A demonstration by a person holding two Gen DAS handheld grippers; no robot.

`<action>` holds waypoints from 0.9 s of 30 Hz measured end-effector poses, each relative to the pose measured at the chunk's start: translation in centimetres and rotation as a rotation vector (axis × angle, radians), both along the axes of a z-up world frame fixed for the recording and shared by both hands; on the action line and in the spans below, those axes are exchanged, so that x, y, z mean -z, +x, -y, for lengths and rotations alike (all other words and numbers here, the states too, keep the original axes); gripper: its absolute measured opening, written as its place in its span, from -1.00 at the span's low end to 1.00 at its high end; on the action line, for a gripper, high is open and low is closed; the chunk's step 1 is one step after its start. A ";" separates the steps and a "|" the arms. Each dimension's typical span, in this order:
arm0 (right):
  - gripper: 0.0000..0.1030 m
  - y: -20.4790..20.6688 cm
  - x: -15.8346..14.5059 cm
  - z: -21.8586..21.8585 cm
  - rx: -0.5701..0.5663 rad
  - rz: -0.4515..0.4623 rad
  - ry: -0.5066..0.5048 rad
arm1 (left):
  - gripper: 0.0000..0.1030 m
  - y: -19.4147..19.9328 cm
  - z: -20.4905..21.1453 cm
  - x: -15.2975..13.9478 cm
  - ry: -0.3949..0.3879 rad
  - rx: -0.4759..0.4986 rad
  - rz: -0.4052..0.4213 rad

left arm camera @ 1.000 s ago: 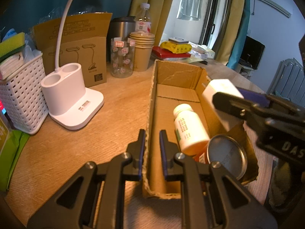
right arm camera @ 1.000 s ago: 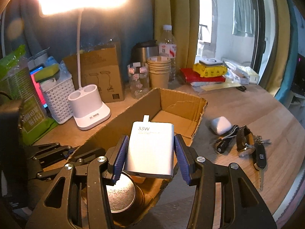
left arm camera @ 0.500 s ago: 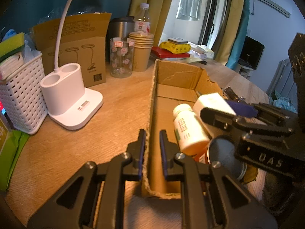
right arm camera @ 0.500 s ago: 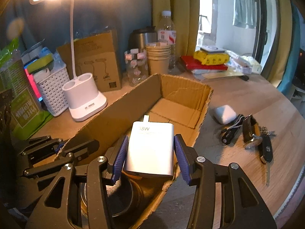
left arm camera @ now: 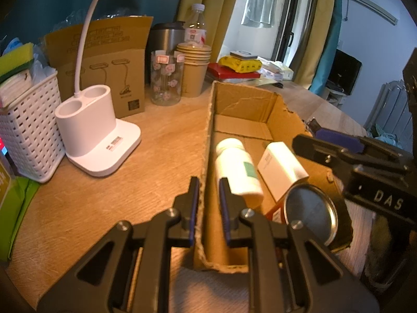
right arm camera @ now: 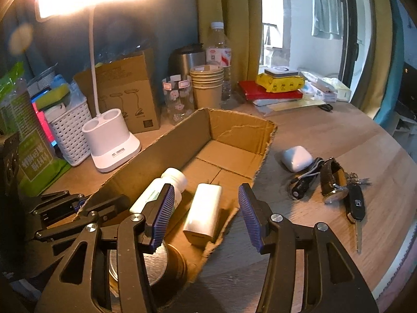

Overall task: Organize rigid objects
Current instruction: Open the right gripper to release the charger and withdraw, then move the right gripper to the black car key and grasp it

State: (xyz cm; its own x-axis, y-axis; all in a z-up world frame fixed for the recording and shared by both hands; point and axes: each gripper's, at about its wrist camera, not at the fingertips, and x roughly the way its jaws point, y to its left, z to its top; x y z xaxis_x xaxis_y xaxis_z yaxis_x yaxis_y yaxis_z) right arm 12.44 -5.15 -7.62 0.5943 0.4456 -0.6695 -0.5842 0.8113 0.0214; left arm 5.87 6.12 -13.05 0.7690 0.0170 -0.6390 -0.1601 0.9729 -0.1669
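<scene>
We see the left gripper [left arm camera: 208, 195] pinching the near side wall of the long open brown cardboard box [left arm camera: 245, 109], one blue pad outside and one inside, jaws nearly closed on the cardboard. Our right gripper [right arm camera: 204, 214] hangs over the box's near end with its jaws spread wide and nothing between them. Directly below that gap lies the white rectangular charger block [right arm camera: 204, 215], flat on the box floor, touching neither pad. Just beside it, on its left, the white plastic pill bottle [right arm camera: 159, 190] lies on its side, cap pointing toward the far end of the box. At the near end we spot a round metal tin [left arm camera: 310, 214] with its silver lid facing up; in the left wrist view the bottle and the charger sit side by side just beyond it.

Out on the wooden desk [right arm camera: 325, 135], right of the box, rest a white earbud case [right arm camera: 297, 157] and a bunch of keys with a black fob [right arm camera: 351, 200], near each other. Left of the box stand a white desk lamp base [left arm camera: 96, 140] and a white lattice basket [left arm camera: 31, 127].
</scene>
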 end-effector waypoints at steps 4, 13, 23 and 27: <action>0.14 0.2 -0.5 0.9 0.018 0.008 0.015 | -0.68 0.0 0.0 0.0 0.000 0.000 0.000; 0.15 1.1 -1.5 3.9 0.076 0.010 0.062 | -0.68 0.0 0.0 0.0 0.000 0.001 0.000; 0.16 3.2 -1.1 8.2 0.210 0.013 0.064 | -0.68 0.1 0.1 0.1 0.001 0.002 0.001; 0.16 3.8 -0.8 9.4 0.250 0.016 0.058 | -0.68 0.1 0.1 0.1 0.001 0.004 0.002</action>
State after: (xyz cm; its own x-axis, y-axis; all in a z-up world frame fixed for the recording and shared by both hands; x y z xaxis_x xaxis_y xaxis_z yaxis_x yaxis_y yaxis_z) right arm 16.21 -14.58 -6.80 0.7010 0.3213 -0.6366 -0.3665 0.9281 0.0649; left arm 6.00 6.02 -13.16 0.7704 0.0147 -0.6374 -0.1560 0.9737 -0.1660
